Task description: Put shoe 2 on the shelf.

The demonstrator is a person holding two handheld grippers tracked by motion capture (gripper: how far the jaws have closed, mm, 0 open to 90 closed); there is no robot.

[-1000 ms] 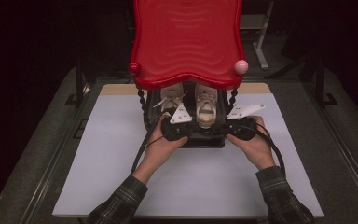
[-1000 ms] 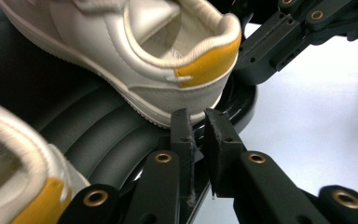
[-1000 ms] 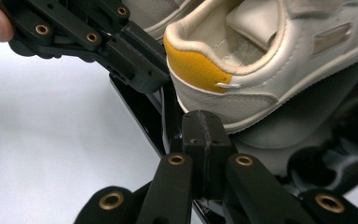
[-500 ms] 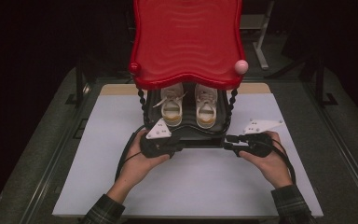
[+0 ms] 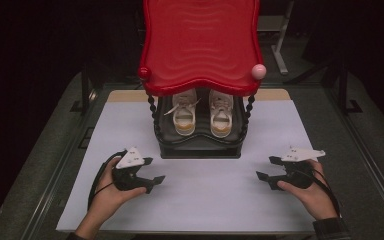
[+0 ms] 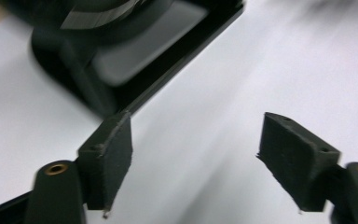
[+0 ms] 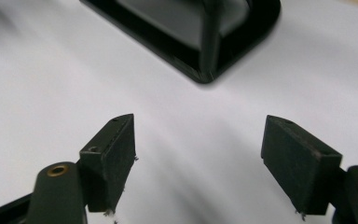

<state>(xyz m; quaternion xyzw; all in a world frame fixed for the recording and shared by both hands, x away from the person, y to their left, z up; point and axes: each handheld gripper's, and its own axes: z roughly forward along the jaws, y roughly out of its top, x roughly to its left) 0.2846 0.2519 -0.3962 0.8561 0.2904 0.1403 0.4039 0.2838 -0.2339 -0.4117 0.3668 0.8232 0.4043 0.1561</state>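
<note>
Both the left gripper (image 5: 152,181) and right gripper (image 5: 263,171) gape empty; the light, soft sneakers (image 5: 202,116) at twelve o'clock look easiest gripped by their stiffer heel collars.

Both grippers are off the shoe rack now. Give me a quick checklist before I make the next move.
1. Left gripper jaws open, nothing held: ok.
2. Right gripper jaws open, nothing held: ok.
3. Both shoes side by side on the rack's lower shelf, toes toward you: ok.
4. Left shoe's lace tucked: not ok, it trails loose.
5. White mat bare between the grippers: ok.
6. Rack seated square on the mat: cannot tell, the red top hides its rear.
</note>
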